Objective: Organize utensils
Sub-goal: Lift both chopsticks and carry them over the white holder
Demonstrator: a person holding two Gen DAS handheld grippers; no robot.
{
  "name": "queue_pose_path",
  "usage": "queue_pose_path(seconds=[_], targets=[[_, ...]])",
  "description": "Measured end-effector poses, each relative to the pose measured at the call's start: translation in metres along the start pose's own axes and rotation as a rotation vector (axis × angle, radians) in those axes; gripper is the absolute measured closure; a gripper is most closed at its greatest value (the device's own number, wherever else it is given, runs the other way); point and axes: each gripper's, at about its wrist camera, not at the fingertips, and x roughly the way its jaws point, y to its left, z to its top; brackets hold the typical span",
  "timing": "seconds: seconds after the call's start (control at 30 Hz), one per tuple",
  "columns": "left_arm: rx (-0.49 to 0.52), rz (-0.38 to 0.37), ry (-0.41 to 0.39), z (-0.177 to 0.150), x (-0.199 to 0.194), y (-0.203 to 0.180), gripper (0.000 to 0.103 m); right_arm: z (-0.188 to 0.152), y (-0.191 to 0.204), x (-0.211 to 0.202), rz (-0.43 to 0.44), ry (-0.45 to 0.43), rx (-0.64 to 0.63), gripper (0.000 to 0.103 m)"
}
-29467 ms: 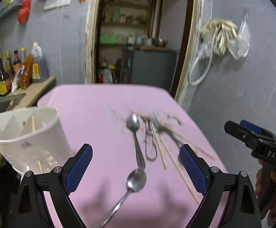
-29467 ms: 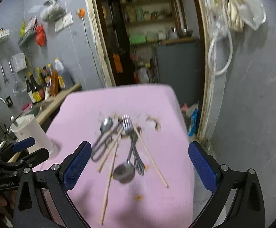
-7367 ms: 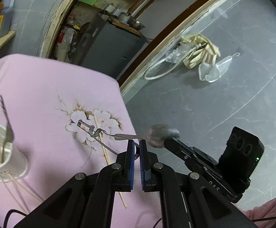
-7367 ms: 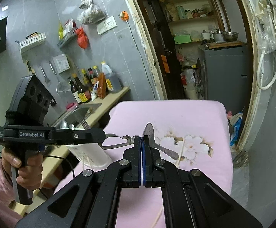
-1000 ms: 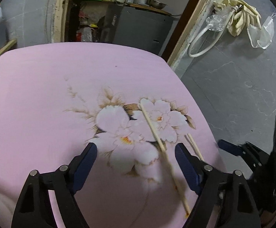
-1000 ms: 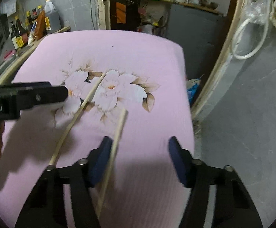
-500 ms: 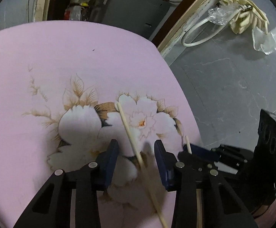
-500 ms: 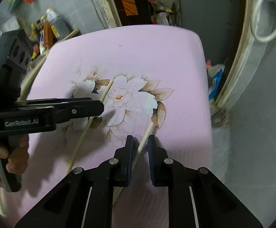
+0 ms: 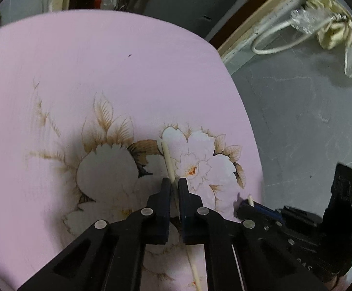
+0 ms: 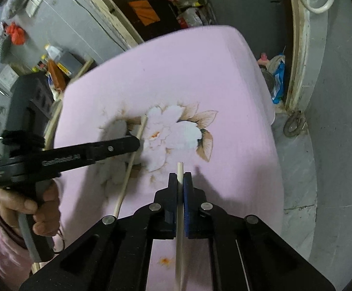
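Pink cloth with a printed white flower covers the table (image 9: 103, 72), and two pale wooden chopsticks are the only utensils showing on it. The left gripper (image 9: 174, 185) has its jaws drawn nearly together around the first chopstick (image 9: 168, 161), whose far tip lies on the flower print while its near end runs back between the jaws and shows again below them. In the right wrist view the same chopstick (image 10: 133, 157) slants across the flower, with the left gripper (image 10: 137, 143) reaching in from the left, held by a hand (image 10: 34, 208) in a pink sleeve. The right gripper (image 10: 180, 178) is closed tight on the second chopstick (image 10: 180, 169), which passes straight between its blue pads, a short tip sticking out beyond them and the rest running back toward the camera. From the left wrist view, the right gripper (image 9: 247, 202) sits near the table's right edge with that tip just showing. No container is in view in either picture. Bottles (image 10: 54, 65) stand on a counter at far left.
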Motion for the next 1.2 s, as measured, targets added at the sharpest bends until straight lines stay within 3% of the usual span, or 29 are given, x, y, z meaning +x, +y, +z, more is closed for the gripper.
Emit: queue_pose_path(seconds=[0.5, 0.83, 1.0, 1.2], targets=[[0.029, -0.089, -0.072, -0.050, -0.056, -0.013, 0.099, -0.036, 0.019, -0.056, 0.034, -0.141, 0.050, 0.099], [0.121, -0.125, -0.289, -0.085, -0.144, -0.009, 0.100, -0.046, 0.056, -0.094, 0.058, -0.295, 0.005, 0.099], [0.177, -0.109, -0.369, -0.099, -0.173, -0.010, 0.102, -0.051, 0.077, -0.109, 0.081, -0.365, -0.019, 0.099], [0.172, -0.117, -0.341, -0.103, -0.174, 0.001, 0.102, -0.053, 0.093, -0.108, 0.016, -0.365, -0.039, 0.099]])
